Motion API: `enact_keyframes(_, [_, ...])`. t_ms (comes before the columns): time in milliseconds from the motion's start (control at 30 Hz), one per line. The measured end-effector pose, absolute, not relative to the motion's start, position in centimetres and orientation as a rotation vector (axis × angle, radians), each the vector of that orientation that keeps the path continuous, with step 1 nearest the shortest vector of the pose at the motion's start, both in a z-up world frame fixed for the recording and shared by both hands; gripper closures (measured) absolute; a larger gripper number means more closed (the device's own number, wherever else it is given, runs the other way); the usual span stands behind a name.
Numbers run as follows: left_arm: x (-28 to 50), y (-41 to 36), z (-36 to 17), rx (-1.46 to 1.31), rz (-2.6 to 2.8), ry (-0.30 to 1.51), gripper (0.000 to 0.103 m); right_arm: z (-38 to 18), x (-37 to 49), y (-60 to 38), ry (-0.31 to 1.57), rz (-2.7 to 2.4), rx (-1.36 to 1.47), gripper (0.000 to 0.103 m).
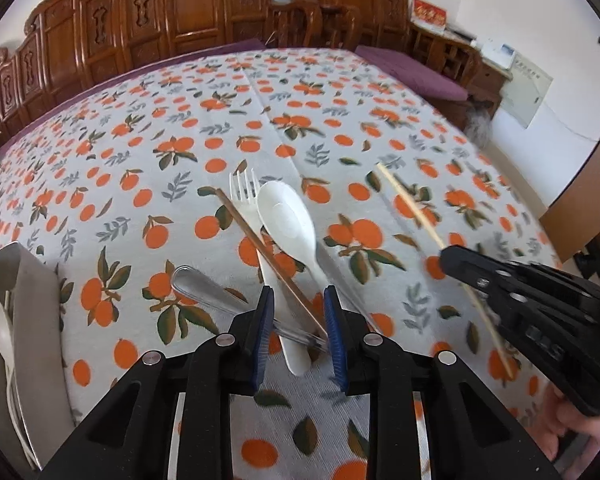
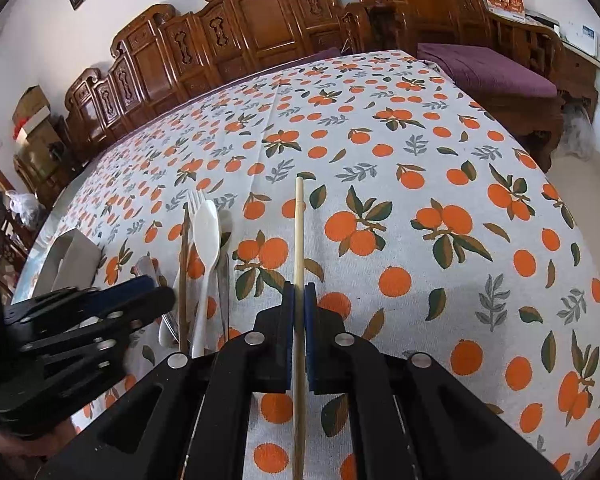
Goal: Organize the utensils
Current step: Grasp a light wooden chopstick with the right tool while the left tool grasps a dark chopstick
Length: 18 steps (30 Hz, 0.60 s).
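Left wrist view, pile: a brown chopstick [image 1: 272, 264], white plastic fork [image 1: 260, 240], white plastic spoon [image 1: 290, 220] and metal spoon [image 1: 204, 286] lie crossed at lower centre on the orange-print tablecloth [image 1: 140, 160]
Left wrist view, left gripper [image 1: 300, 328]: fingers partly spread, straddling the pile's handles; no pad plainly presses on anything
Left wrist view, grey holder [image 1: 32, 300]: lower left edge, with a white spoon already inside
Right wrist view, right gripper [image 2: 299, 320]: pads pressed together on a pale chopstick [image 2: 299, 232], which runs upward from centre frame, lifted off the cloth
Right wrist view, left gripper: at the left edge, over the same pile
Step in hand: likely picking the brown chopstick to pair with the pale one
Next move: calls for closing on that stick alone, without dragging the fork or spoons
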<state>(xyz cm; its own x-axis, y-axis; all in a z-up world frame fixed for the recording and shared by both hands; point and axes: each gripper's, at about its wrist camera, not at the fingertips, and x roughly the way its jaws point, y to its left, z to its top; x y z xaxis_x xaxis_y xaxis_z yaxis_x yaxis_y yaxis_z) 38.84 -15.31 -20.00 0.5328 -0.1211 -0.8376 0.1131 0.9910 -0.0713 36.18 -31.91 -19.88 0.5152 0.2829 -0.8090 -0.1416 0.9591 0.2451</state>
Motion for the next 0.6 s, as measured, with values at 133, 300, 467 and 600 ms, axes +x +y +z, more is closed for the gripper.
enact_keyframes(133, [39.8,-15.6,-20.8,0.006,-0.12,1.029,0.084,-19.9,36.2,-31.8,0.998,0.261,0.159,0.097])
enact_keyframes(300, [40.4,-15.5,-21.1,0.013,-0.086,1.053,0.085,-19.8,36.2,-31.9,0.996,0.262,0.166,0.097])
enact_keyframes(467, [40.1,-14.9,-20.8,0.008,-0.083,1.049,0.097,-19.7,36.2,-31.7,0.992,0.266,0.167,0.097])
enact_keyframes(600, [39.7,-14.2,-20.8,-0.006,-0.092,1.057,0.099,-19.6,36.2,-31.6,0.991,0.271,0.166,0.097])
